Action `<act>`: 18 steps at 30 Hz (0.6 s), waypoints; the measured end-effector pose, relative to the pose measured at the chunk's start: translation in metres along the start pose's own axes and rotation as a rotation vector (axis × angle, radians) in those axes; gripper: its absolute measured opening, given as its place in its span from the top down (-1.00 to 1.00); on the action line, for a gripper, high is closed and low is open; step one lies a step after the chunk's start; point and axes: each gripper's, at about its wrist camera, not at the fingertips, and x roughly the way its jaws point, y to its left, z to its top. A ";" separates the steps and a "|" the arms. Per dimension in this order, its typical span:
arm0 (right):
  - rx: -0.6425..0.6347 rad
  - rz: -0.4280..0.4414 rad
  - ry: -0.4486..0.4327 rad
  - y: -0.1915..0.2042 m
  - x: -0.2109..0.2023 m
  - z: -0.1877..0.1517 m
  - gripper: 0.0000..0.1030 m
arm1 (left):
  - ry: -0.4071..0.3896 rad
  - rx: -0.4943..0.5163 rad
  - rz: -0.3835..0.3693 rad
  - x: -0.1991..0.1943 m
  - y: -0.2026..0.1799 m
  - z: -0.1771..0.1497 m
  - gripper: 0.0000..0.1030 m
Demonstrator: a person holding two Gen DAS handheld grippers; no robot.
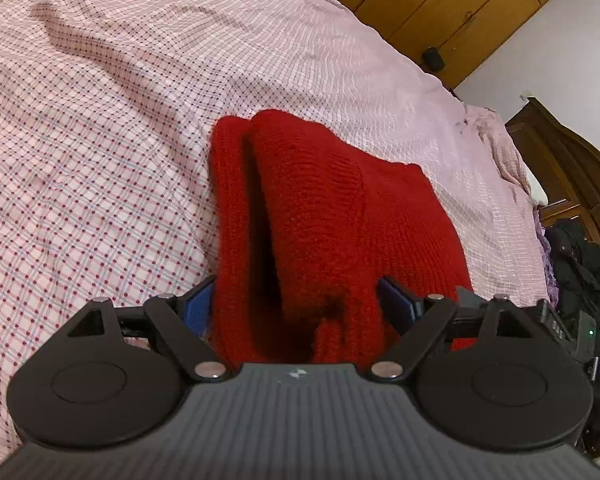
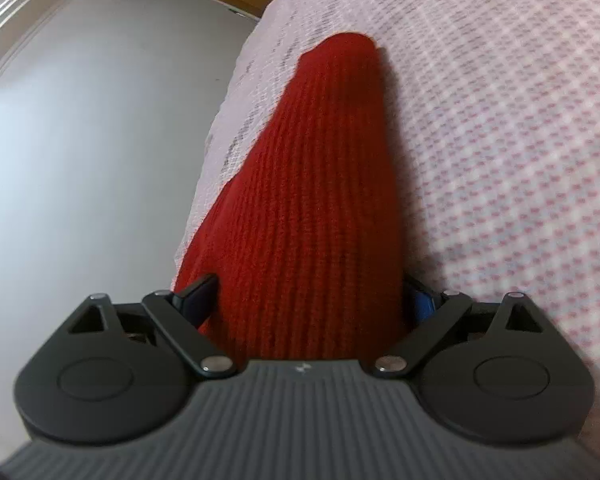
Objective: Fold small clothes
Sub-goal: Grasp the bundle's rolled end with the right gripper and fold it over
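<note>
A red knitted garment (image 1: 332, 200) lies folded in layers on the pink checked bedcover (image 1: 100, 160). My left gripper (image 1: 296, 292) stands wide over its near end, with the knit bulging up between the blue pads (image 1: 198, 308). I see no squeeze on the cloth, so it is open. In the right wrist view the same red knit (image 2: 320, 160) runs away from me in a long ribbed strip near the bed's edge. My right gripper (image 2: 312, 284) straddles its near end, jaws spread wide, cloth between them but not pinched.
The bedcover (image 2: 500, 120) stretches far on all sides of the garment. A wooden wardrobe (image 1: 440, 0) stands behind the bed, and a pile of dark clothes (image 1: 580, 272) sits at the right. A pale surface (image 2: 100, 120) lies beyond the bed's edge.
</note>
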 end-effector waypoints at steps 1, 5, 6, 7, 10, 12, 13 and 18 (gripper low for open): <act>0.010 0.008 0.002 0.001 0.002 0.000 -0.70 | 0.000 -0.006 0.000 0.001 0.000 0.000 -0.71; 0.062 0.076 -0.010 0.013 -0.007 0.001 -0.34 | -0.011 -0.021 -0.014 -0.003 0.001 0.001 -0.68; 0.079 0.103 -0.012 0.018 -0.012 0.001 -0.33 | -0.010 -0.018 -0.025 -0.006 0.000 0.001 -0.68; 0.097 0.128 -0.014 0.022 -0.016 0.001 -0.31 | -0.009 -0.016 -0.040 -0.009 -0.002 0.001 -0.68; 0.113 0.150 -0.021 0.039 -0.032 -0.001 -0.29 | -0.022 -0.021 -0.076 -0.020 -0.010 -0.002 -0.67; 0.140 0.169 -0.019 0.044 -0.046 -0.005 -0.29 | -0.033 -0.025 -0.105 -0.031 -0.017 -0.005 -0.67; 0.154 0.180 -0.019 0.046 -0.055 -0.007 -0.29 | -0.037 -0.026 -0.121 -0.037 -0.020 -0.008 -0.67; 0.165 0.184 -0.013 0.052 -0.110 -0.024 -0.29 | -0.027 0.001 -0.180 -0.065 -0.050 -0.034 -0.67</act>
